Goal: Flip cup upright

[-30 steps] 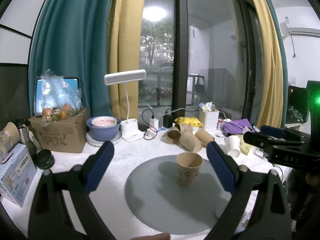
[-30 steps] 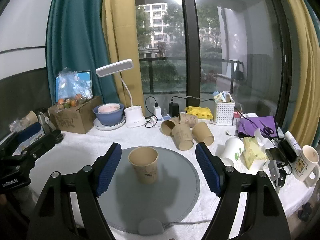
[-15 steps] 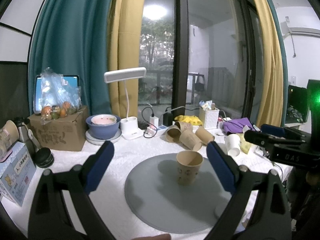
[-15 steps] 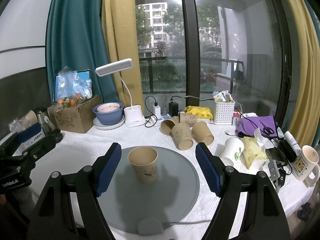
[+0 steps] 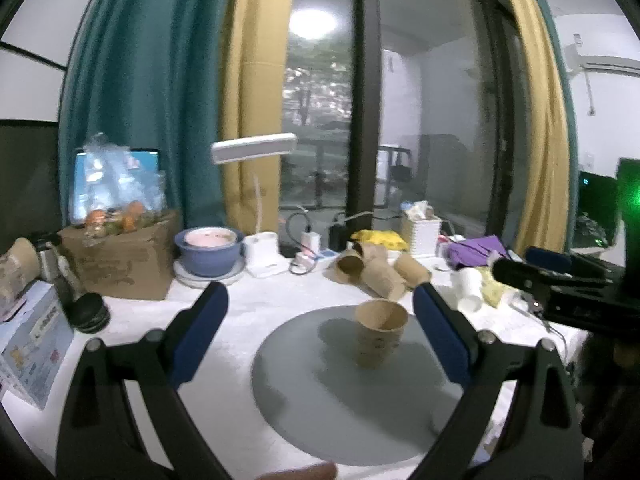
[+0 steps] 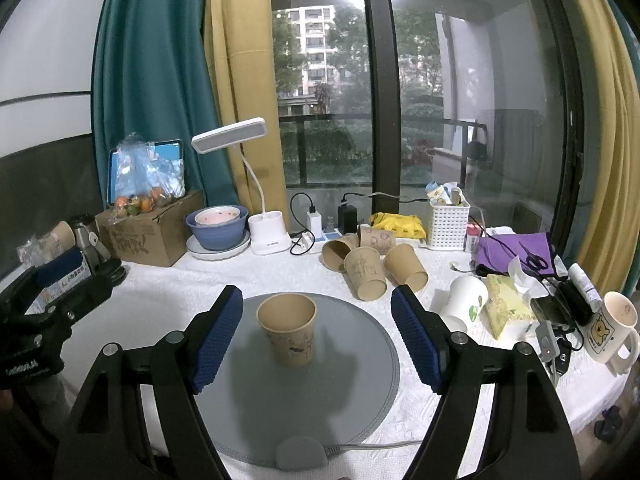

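Note:
A brown paper cup stands upright, mouth up, on a round grey mat. It also shows in the left wrist view on the mat. My right gripper is open and empty, with the cup just beyond and between its blue pads, untouched. My left gripper is open and empty, held back from the cup, which sits near its right pad.
Several brown cups lie on their sides behind the mat. A white cup, tissue pack and bear mug are at the right. A blue bowl, desk lamp and cardboard box stand at the back left.
The left wrist view has drifted slightly and is now blurred; the cup stays upright on the mat. The right gripper has hardly moved.

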Demonstrator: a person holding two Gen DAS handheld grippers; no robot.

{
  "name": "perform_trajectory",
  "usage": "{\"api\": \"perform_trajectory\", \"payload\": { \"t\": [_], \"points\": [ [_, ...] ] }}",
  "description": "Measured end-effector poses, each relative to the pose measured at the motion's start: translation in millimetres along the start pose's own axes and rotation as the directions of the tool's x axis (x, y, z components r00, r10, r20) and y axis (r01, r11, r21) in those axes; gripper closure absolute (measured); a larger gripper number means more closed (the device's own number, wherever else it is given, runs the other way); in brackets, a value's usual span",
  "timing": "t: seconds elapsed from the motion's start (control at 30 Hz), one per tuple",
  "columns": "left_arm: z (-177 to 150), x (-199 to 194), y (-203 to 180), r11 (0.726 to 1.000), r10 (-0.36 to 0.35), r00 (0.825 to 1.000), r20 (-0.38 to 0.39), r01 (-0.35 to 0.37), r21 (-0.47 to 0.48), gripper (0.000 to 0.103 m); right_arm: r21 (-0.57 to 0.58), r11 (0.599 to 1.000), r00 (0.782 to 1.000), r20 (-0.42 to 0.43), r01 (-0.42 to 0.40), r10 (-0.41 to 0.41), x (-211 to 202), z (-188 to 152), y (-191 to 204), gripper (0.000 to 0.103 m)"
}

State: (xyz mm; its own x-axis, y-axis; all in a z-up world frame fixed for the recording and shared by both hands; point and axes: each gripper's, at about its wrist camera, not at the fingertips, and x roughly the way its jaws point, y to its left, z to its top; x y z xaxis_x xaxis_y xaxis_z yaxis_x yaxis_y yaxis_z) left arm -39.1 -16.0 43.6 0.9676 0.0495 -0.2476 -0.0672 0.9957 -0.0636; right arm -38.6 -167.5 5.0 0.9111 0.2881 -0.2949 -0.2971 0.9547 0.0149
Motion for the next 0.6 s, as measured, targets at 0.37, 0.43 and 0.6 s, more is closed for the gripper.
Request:
{"api": "perform_trajectory", "payload": {
  "t": [0.37,0.43,0.6],
  "points": [
    [-0.6,-2.1,2.3,1.0,-0.003,1.0,-0.004,0.003,0.002,0.008,-0.004,1.0,1.0,0.0,0.0,0.0,-0.1,-0.1,0.4,0.024],
    [-0.5,-2.1,2.4,1.0,-0.003,1.0,-0.007,0.003,0.0,0.008,-0.004,1.0,1.0,-0.001,-0.001,0.001,0.0,-0.1,0.3,0.024],
    [0.8,-2.2,2.6,1.0,-0.003,1.0,-0.003,0.003,0.003,0.009,-0.005,1.0,1.0,0.0,0.0,0.0,-0.4,0.0,-0.2,0.024]
  ]
}}
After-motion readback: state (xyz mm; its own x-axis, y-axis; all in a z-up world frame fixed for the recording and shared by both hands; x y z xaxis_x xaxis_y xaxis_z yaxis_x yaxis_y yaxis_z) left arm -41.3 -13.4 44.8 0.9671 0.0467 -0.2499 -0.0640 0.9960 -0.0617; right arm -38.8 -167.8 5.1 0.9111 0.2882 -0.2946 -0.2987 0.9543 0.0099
